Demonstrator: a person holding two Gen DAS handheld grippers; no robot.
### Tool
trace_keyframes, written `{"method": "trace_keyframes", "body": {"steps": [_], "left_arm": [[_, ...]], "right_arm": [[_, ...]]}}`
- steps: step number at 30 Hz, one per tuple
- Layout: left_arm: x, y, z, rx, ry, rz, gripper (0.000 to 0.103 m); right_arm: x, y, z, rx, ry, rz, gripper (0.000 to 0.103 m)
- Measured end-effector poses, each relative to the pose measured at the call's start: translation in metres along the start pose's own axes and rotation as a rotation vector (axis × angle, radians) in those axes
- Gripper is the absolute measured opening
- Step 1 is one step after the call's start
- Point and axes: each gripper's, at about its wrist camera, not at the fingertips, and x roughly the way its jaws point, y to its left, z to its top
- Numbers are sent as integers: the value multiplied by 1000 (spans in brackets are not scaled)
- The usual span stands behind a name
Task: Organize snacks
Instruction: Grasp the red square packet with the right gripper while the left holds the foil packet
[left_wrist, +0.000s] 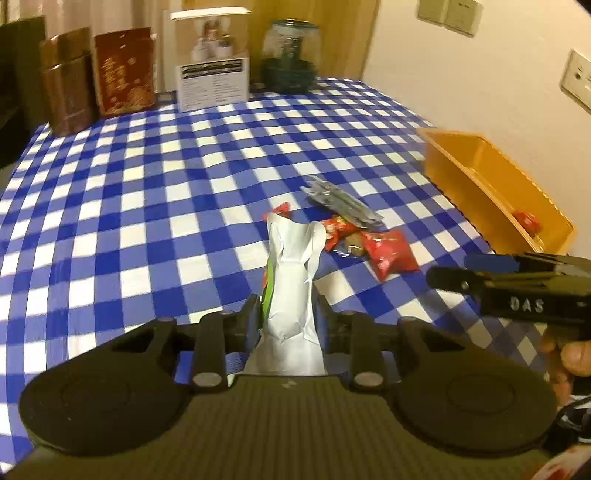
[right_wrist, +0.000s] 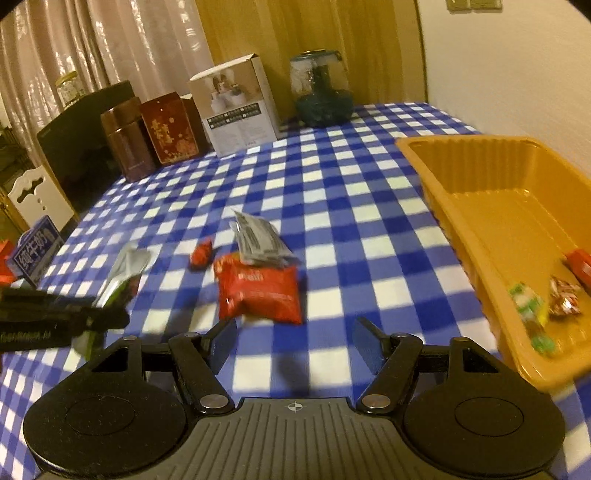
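Checked worktop: orange tray at right holding a few snacks; several packets lying loose. Left hand-held gripper gripping a white packet; right hand-held gripper hovering wide, carrying nothing.

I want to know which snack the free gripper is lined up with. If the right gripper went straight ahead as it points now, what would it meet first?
Probably the red snack packet: it lies on the checked tablecloth just ahead of the open right gripper, slightly left of centre. Depth is unclear.
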Motion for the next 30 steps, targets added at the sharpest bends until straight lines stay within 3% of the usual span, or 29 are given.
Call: {"method": "trace_keyframes", "body": {"steps": [15,19,20,30], "left_arm": [[6,7,-7,-76,5,-28,27],[7,6,-7,-78,10,-31,27],[8,6,-7,-76,12,-31,27],[5,1,-8,-54,17,-29,27]], "right_arm": [[61,24,23,-35,33,-12,70],[65,27,19,-54,50,-27,60],[64,27,18,-56,45,-29,51],[37,27,5,-81,46,-41,45]]}}
